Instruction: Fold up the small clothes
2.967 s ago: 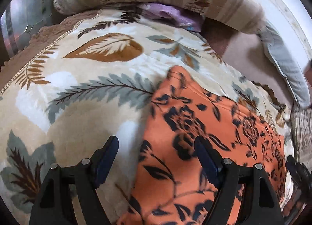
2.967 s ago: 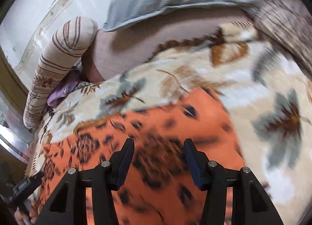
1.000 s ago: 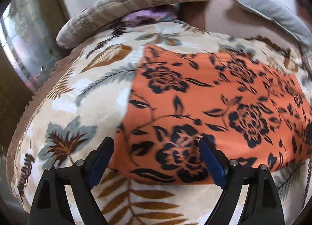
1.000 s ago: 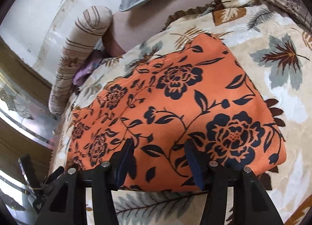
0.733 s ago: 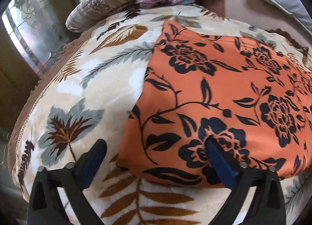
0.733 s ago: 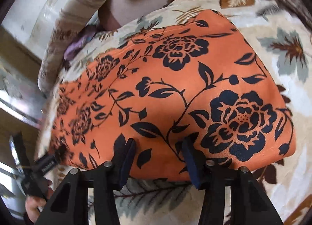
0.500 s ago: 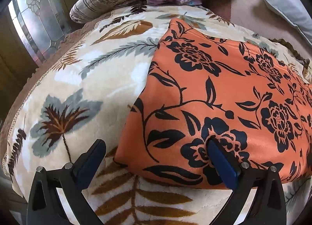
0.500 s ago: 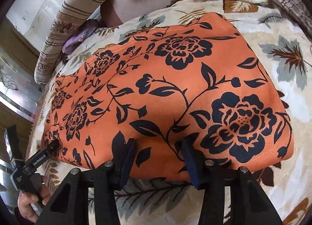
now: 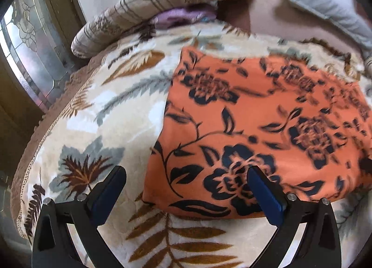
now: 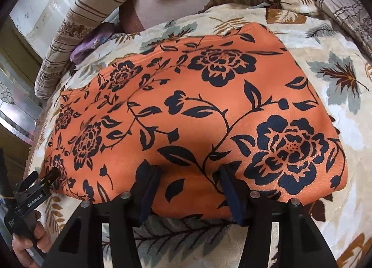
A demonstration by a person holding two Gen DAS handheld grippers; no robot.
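- Left wrist view: the left hand-held gripper (image 9: 186, 189) is spread wide, nothing between its fingers.
- The orange floral garment (image 9: 267, 128) lies folded and flat on the leaf-patterned blanket (image 9: 97, 114) of the bed. Its near-left corner sits ahead, between the two fingers; the right finger overlaps the near edge, the left finger stands over bare blanket.
- Beyond the garment: a striped bolster (image 9: 167, 3), a purple cloth (image 9: 181, 17) tucked under it, and a grey pillow (image 9: 325, 10) to the far right.
- Against the frame half a second earlier, the spread of the fingers is unchanged; the garment appears a little further ahead and the picture is now motion-blurred.
- Right wrist view: the right hand-held gripper (image 10: 189, 189) is partly open, its fingers closer together than the left's, with the garment's (image 10: 197, 110) near edge just ahead of and between them. Contact with the cloth cannot be told.
- The left hand-held gripper (image 10: 46, 178) shows far to the left at the garment's corner, held by the left hand (image 10: 30, 240).
- Against the frame half a second earlier, finger spacing and the garment's position are almost the same; the garment fills slightly more of the view.
- The striped bolster (image 10: 88, 19) and purple cloth (image 10: 93, 40) lie beyond on the left.
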